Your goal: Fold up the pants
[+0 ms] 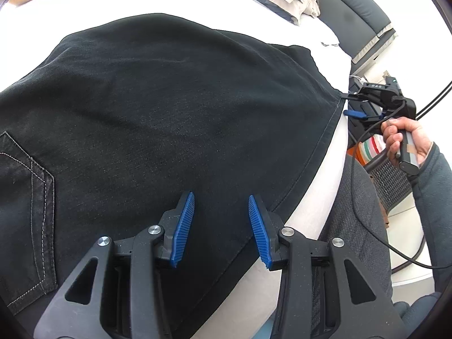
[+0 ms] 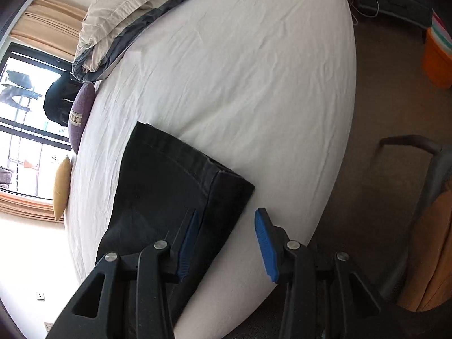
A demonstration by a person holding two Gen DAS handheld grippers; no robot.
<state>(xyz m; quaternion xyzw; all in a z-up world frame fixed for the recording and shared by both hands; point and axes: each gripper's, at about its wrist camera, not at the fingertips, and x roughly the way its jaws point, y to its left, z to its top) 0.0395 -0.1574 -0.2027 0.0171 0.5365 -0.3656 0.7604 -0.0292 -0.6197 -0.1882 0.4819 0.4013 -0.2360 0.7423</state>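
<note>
Black pants (image 1: 169, 99) lie spread flat on the white bed sheet (image 1: 310, 220), a stitched back pocket (image 1: 25, 197) at the left. My left gripper (image 1: 221, 200) hovers open over the cloth, just inside its side seam, with nothing pinched. In the right wrist view the stacked leg hems (image 2: 197, 169) of the pants (image 2: 158, 175) rest near the mattress edge. My right gripper (image 2: 226, 212) stands open above the hem corner, pads clear of the cloth. In the left wrist view the right gripper (image 1: 349, 104), held by a hand (image 1: 401, 138), sits at the hem corner.
Crumpled beige and grey bedding (image 2: 121, 5) lies at the bed's far side. A purple cushion (image 2: 80, 113) and a yellow cushion (image 2: 61, 186) sit by the window. Off the bed are a dark chair (image 2: 423, 169), an orange striped container (image 2: 438, 65) and a trailing cable (image 1: 367, 226).
</note>
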